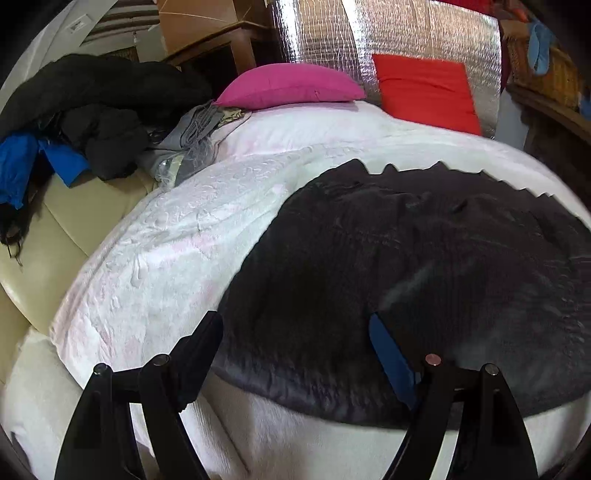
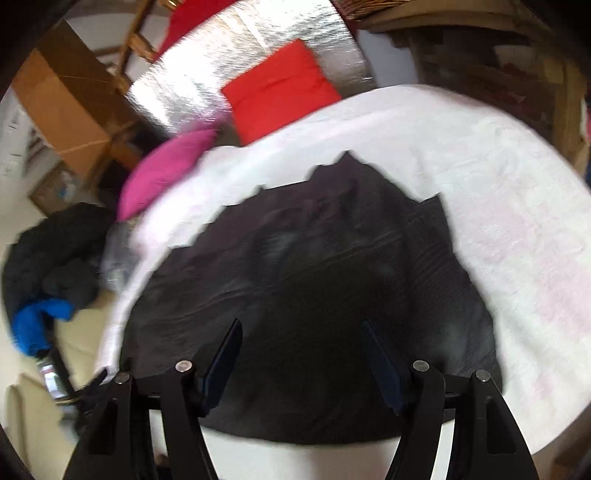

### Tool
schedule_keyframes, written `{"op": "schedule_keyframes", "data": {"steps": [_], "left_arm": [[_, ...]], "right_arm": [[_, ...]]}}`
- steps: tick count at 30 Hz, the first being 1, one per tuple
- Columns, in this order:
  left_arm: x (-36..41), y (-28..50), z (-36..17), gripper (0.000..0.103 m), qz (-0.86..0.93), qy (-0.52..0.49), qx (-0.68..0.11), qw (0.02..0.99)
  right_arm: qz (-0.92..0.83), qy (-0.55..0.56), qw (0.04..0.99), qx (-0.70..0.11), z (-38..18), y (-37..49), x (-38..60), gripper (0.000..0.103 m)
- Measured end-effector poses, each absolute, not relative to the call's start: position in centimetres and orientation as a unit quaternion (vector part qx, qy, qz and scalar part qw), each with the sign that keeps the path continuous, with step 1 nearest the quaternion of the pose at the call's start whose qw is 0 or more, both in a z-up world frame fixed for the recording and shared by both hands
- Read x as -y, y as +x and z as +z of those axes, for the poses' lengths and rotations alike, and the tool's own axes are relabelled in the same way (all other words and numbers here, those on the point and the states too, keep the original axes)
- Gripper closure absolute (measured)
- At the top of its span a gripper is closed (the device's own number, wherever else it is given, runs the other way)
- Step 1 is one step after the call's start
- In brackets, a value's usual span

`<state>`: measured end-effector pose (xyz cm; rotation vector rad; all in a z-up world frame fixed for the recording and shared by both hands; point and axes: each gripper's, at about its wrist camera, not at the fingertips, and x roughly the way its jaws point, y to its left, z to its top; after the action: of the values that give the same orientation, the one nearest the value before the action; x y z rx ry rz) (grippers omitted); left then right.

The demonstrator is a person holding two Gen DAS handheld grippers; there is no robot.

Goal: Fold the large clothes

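Silver foil panel (image 1: 369,33) behind white-covered bed (image 1: 166,240).

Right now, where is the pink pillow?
The pink pillow lies at the bed's far end on the white blanket, left of the red pillow, beside the pile of dark clothes.

**Soft indoor light, strong fisheye warp, one view smeared**

Both views are evenly lit and curve hard toward dark, vignetted corners. The white bedspread (image 1: 155,236) is nearly blown out, its texture faint. The silver foil panel (image 1: 388,33) glints. The black garment (image 1: 424,258) reads as near-featureless dark. The right wrist view is motion-blurred throughout; the left is mostly sharp.
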<state>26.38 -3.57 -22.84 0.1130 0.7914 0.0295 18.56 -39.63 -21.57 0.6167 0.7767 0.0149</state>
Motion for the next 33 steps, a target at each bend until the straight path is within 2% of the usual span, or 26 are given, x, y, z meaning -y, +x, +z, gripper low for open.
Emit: {"op": "schedule_keyframes", "data": {"steps": [7, 11, 17, 22, 23, 24, 25, 27, 29, 33], "left_arm": [[1.2, 22.3, -24.2, 0.019, -0.092, -0.106, -0.431, 0.892], [-0.4, 23.7, -26.7, 0.019, -0.101, -0.21, -0.488, 0.841], [-2.5, 26.1, -28.3, 0.015, -0.089, -0.325, -0.479, 0.81], [-2.0, 27.7, -28.4, 0.016, -0.084, -0.329, -0.462, 0.82], [-1.7, 27.9, -28.2, 0.018, -0.082, -0.317, -0.46, 0.825], [-1.5, 28.0, -28.1, 0.028, -0.08, -0.313, -0.457, 0.829], [-1.3, 28.1, -28.0, 0.033, -0.082, -0.313, -0.454, 0.83], [-0.9, 29.0, -27.8, 0.037, -0.091, -0.317, -0.456, 0.827], [-0.4, 30.2, -27.8, 0.038, -0.1, -0.322, -0.461, 0.821], [-0.1, 31.3, -28.1, 0.037, -0.107, -0.31, -0.465, 0.822]], "right_arm": [[0.105, 0.443, 0.813, -0.364, -24.5, 13.6, 38.0, 0.024], [0.085, 0.507, 0.769, -0.381, -27.6, 13.2, 38.6, 0.024], [0.01, 0.605, 0.716, -0.35, -31.5, 13.8, 42.3, 0.024], [-0.01, 0.652, 0.697, -0.299, -32.6, 14.2, 44.5, 0.023], [-0.009, 0.644, 0.706, -0.295, -32.3, 14.6, 44.6, 0.024], [-0.013, 0.632, 0.716, -0.298, -32.0, 14.9, 44.6, 0.025], [-0.021, 0.622, 0.721, -0.305, -31.7, 15.3, 44.7, 0.027], [-0.039, 0.586, 0.748, -0.308, -30.5, 15.9, 44.5, 0.038], [-0.051, 0.556, 0.775, -0.295, -29.1, 16.4, 44.8, 0.043], [-0.068, 0.544, 0.789, -0.278, -28.6, 17.7, 46.0, 0.043]]}}
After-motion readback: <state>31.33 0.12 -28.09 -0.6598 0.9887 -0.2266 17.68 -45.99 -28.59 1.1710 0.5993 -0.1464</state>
